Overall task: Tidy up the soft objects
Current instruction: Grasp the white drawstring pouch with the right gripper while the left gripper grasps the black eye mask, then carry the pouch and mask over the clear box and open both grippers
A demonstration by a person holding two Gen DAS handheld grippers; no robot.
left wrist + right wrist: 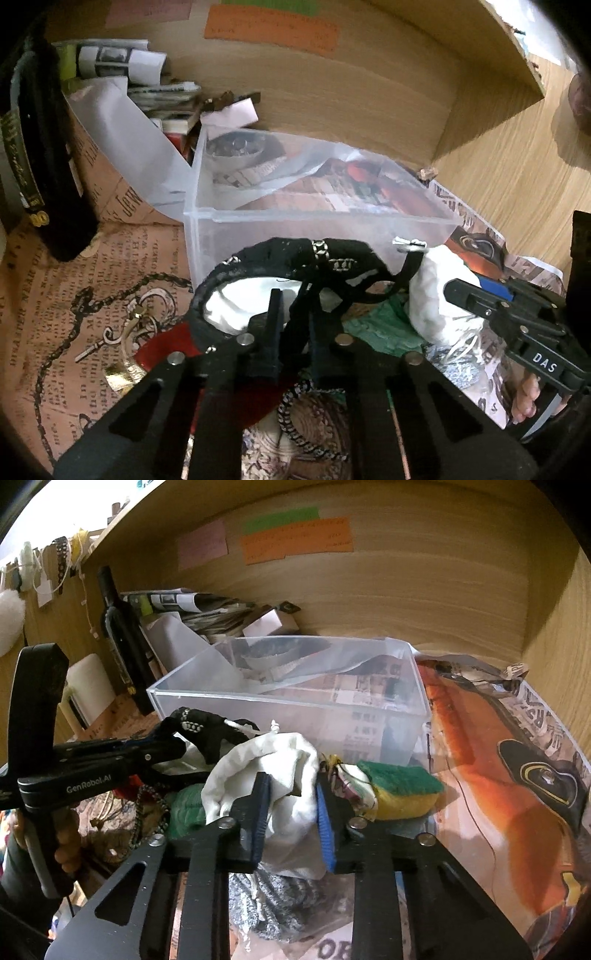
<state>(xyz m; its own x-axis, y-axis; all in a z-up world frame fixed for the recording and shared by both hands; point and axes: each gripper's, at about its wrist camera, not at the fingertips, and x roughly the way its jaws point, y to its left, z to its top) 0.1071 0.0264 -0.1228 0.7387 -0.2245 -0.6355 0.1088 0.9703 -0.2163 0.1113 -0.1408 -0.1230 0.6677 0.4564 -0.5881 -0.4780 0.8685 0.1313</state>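
Observation:
My left gripper (295, 314) is shut on a black fabric band with silver trim (295, 254), lifted in front of the clear plastic box (207, 229). The band also shows in the right wrist view (207, 727). My right gripper (291, 805) is shut on a white cloth pouch (266, 760), which also shows in the left wrist view (439, 291). A green and yellow sponge (402, 790) lies just right of the pouch. A grey knitted cloth (273, 901) lies under my right gripper. The clear box (417, 716) stands behind both.
A dark bottle (40, 158) stands at the left, with a stack of papers (122, 62) behind it. A woven round piece (314, 417) and a green cloth (376, 325) lie under the left gripper. Wooden shelf walls (406, 602) close the back and right.

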